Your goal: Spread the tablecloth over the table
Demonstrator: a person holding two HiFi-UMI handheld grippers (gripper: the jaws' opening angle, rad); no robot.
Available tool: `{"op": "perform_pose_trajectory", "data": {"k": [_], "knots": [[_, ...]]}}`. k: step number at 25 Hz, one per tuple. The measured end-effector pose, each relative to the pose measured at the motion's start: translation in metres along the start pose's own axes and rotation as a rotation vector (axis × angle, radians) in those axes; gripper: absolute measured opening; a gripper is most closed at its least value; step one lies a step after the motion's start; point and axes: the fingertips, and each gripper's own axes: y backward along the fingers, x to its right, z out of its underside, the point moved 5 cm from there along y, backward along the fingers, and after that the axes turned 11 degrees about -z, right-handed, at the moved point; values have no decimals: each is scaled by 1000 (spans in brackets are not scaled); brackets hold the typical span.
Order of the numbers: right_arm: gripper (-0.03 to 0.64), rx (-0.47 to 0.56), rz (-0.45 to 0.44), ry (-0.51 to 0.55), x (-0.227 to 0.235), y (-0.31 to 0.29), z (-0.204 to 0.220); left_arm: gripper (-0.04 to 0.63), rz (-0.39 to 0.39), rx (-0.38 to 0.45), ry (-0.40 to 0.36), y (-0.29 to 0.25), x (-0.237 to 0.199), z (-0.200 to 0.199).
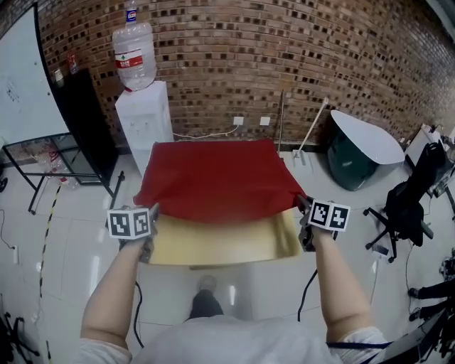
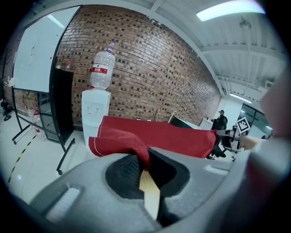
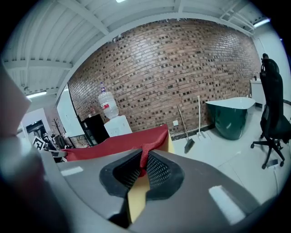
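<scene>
Brick wall point(image 1: 284, 57) backs a water bottle point(image 1: 134, 51) — label illegible — and red tablecloth point(image 1: 217, 181).

Illumination is bright, even and indoor. Ceiling strip lights point(image 2: 229, 10) supply it, and one burns out to white in the left gripper view. The glossy floor point(image 1: 85, 249) returns pale streaks of glare in the head view. Shadows are soft and faint. All views bow the brick wall point(image 1: 284, 64) toward the edges. Both gripper views carry a round black vignette. The left claw point(image 2: 144, 166) and right claw point(image 3: 142, 166) sit close to the lens and render soft.
</scene>
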Motion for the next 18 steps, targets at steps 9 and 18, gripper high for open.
{"op": "perform_pose_trajectory", "data": {"k": [9,18], "knots": [[14,-84,47,-1,15,25,70,8,-26,-60,4,10,3,75],[14,-128,84,-63,20,46,129,8,-46,-110,68,18,-1,126]]}}
